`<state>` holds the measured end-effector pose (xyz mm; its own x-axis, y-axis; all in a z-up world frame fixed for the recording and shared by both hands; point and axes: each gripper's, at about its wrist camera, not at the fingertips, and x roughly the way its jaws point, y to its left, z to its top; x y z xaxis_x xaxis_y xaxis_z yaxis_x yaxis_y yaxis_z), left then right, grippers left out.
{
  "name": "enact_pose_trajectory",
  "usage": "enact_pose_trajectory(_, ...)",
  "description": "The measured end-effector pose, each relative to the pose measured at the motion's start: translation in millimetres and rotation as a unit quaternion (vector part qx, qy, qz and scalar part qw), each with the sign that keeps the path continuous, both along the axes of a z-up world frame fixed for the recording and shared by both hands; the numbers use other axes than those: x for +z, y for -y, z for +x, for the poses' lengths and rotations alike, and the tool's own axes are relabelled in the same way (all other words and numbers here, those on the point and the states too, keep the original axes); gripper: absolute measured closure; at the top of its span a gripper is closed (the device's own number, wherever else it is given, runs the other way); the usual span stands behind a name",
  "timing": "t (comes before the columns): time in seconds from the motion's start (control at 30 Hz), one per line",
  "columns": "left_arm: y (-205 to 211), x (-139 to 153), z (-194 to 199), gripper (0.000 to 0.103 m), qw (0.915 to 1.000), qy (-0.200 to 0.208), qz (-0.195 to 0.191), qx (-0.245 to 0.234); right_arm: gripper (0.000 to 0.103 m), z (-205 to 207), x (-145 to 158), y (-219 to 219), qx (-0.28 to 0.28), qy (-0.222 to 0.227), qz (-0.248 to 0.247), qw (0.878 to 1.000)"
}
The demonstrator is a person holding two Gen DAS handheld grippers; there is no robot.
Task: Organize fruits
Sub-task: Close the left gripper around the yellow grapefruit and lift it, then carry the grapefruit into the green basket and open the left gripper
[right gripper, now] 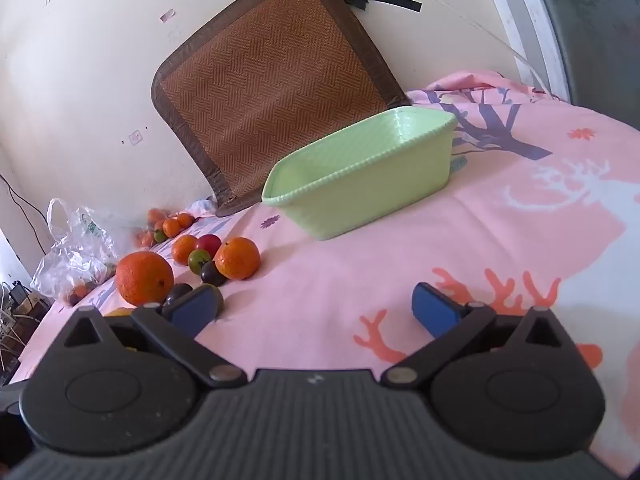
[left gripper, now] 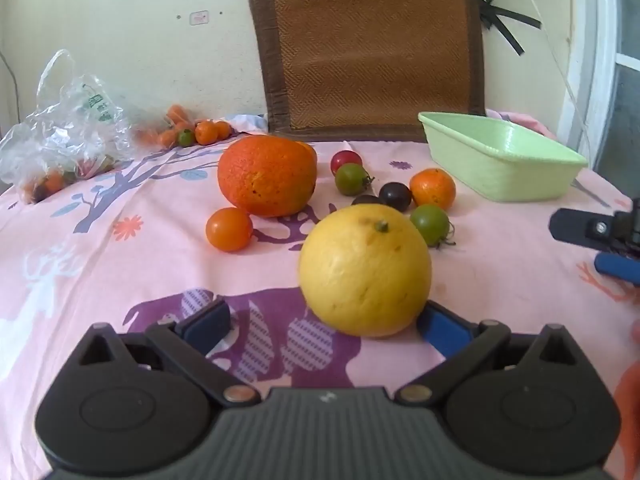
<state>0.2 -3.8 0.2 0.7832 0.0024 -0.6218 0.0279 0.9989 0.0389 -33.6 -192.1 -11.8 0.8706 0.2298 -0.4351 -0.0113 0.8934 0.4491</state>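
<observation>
Currently: yellow citrus (left gripper: pixel 365 270) ahead between wide left gripper (left gripper: pixel 324 322) pads, untouched | right gripper (right gripper: pixel 314 308) wide, empty, farther | green tub (left gripper: pixel 500 156) at table's far right.

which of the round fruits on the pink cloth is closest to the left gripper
The large yellow citrus fruit, right at the open left gripper, beside its right blue pad. The big orange and the small tomatoes lie farther back.
</observation>
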Motion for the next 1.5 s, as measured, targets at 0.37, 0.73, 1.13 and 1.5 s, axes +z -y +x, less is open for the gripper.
enact_pose_trajectory(0.37, -50, 16, -48, 0.001, 0.9971, 0.036, -0.012, -0.066, 0.012, -10, 8, -34, 0.083, 0.012, -0.109, 0.99)
enact_pose_trajectory(0.73, -51, 33, 17, 0.026, 0.9815, -0.007, -0.131, -0.139, 0.039, 24, 30, -116, 0.325, 0.063, -0.199, 0.923)
enact_pose_trajectory(1.13, 18, 77, 57, 0.039, 0.9706, 0.044, -0.136, -0.193, 0.039, 27, 51, -64, 0.24, 0.156, -0.203, 0.936)
enact_pose_trajectory(1.5, 111, 52, 153, 0.037, 0.9561, 0.004, -0.175, -0.235, 0.039, 94, 38, 18, 0.097, 0.068, -0.232, 0.965)
